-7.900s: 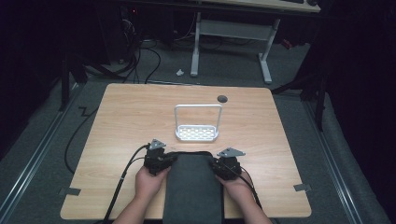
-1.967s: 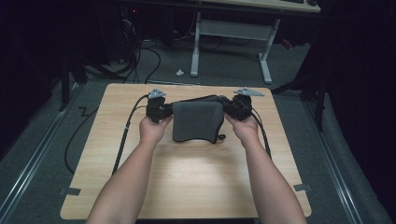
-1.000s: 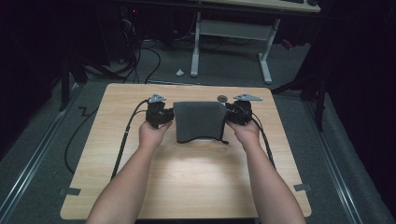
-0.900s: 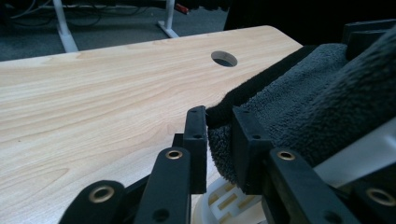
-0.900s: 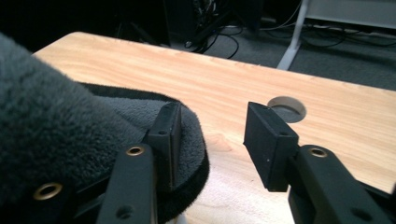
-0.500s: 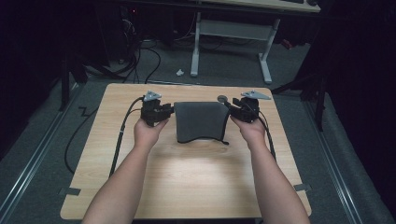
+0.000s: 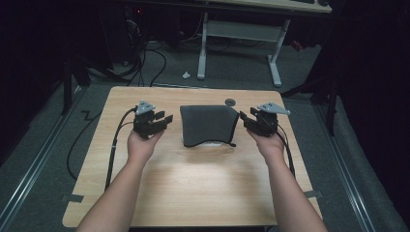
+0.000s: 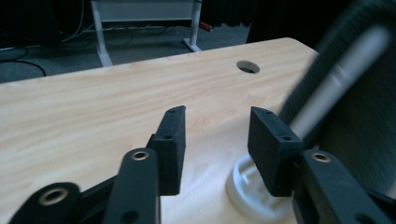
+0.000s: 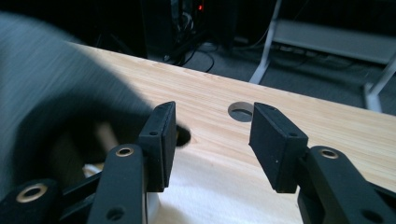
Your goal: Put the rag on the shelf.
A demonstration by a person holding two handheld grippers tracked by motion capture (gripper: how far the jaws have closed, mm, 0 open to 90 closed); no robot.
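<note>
A dark grey cloth (image 7: 209, 124) hangs draped over a white rack, whose base (image 7: 210, 143) peeks out under the cloth's near edge. My left gripper (image 7: 164, 121) hovers just left of the cloth and my right gripper (image 7: 245, 118) just right of it, both apart from it. In the left gripper view the jaws (image 8: 215, 122) have just been opening, with nothing between them; the rack's metal post (image 8: 334, 88) and white base (image 8: 250, 193) sit beyond the right pad. The right gripper (image 9: 212, 119) has also been opening and is empty, with the cloth (image 9: 60, 93) to its left.
A round cable hole (image 7: 230, 102) lies in the wooden table (image 7: 193, 183) just behind the cloth. Black cables (image 7: 113, 150) trail from the left gripper over the table's left side. A white desk frame (image 7: 239, 38) stands on the floor beyond the far edge.
Both hands have drawn outward, away from the cloth's two sides. The jaws of both grippers have let go of it and opened. The cloth stays draped over the rack.
</note>
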